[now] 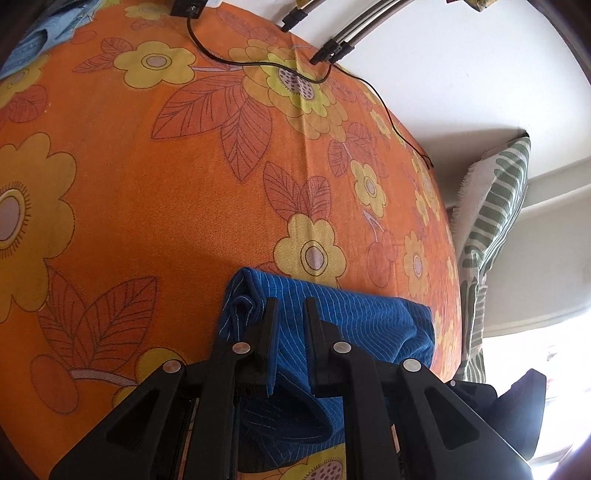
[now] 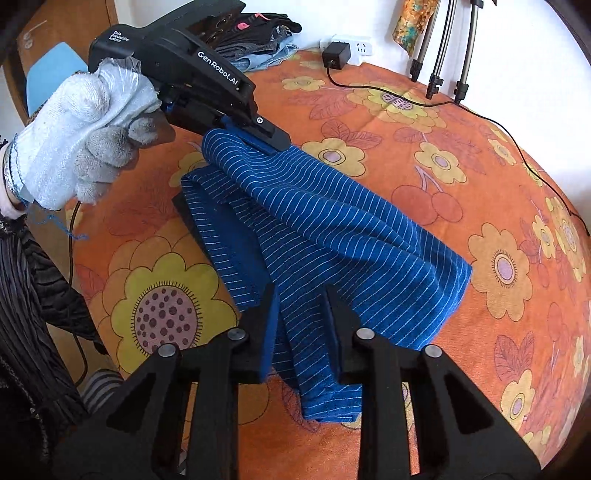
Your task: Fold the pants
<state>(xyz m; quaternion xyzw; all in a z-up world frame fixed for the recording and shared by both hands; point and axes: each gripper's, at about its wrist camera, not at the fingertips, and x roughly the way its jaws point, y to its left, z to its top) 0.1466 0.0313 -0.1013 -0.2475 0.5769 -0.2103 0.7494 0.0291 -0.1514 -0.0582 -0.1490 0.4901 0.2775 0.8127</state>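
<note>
Blue pinstriped pants [image 2: 332, 236] hang bunched between both clamps, lifted off the floral sheet [image 2: 480, 166]: left gripper [image 2: 273, 142] and right gripper [image 2: 301, 295] each pinch an edge; folding seems barely halfway.

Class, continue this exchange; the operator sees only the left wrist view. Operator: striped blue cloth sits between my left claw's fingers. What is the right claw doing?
Observer: The right claw is shut on the same blue striped pants.
Operator: What holds my claw?
Observer: A white-gloved hand grips the left claw by its handle.
Operator: Anything behind it?
Observer: A pile of black garments lies by the wall.
</note>
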